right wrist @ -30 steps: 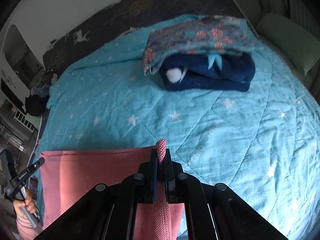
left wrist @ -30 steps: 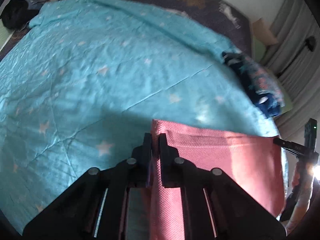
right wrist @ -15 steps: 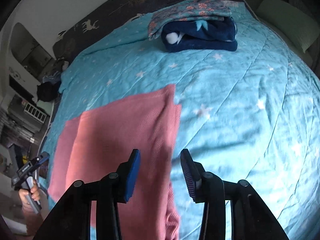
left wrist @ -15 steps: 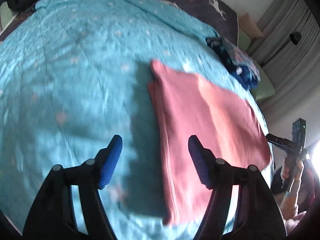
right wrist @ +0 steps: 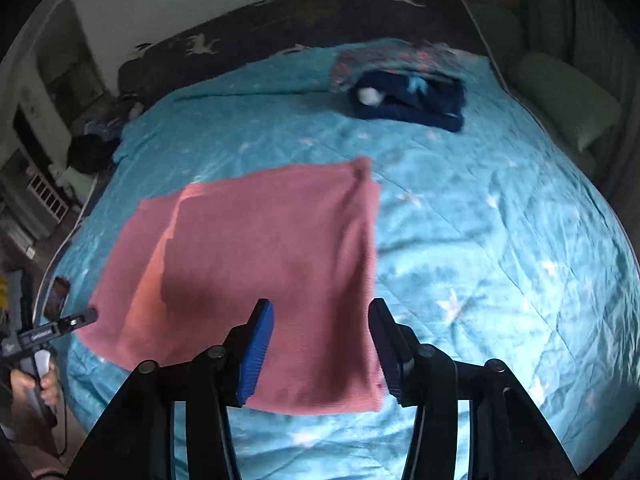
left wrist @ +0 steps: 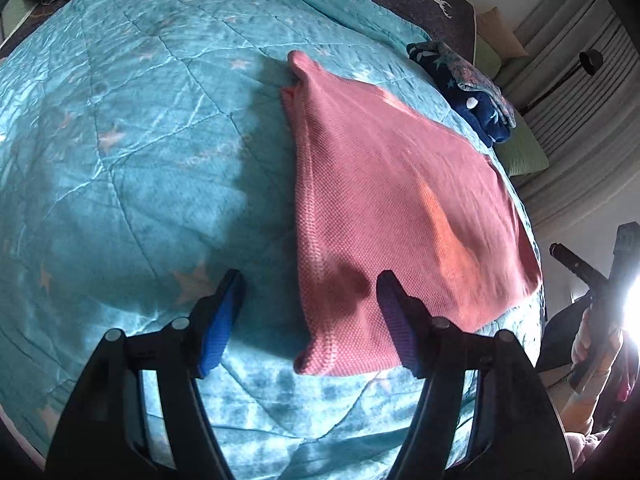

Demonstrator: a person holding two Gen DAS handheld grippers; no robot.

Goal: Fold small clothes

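- Pink knit garment (left wrist: 392, 200): folded into a rough rectangle, lying flat on the bed below my claws; one far corner bunches up into a small peak.
- Folded clothes pile (right wrist: 404, 84): dark blue item under a floral one, well apart, near the bed's far edge.

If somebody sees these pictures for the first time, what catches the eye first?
The pink knit garment, folded flat on the turquoise star quilt, stands out most. Both grippers hover open above its near edge, holding nothing. Farther back lies a folded pile of dark blue and floral clothes.
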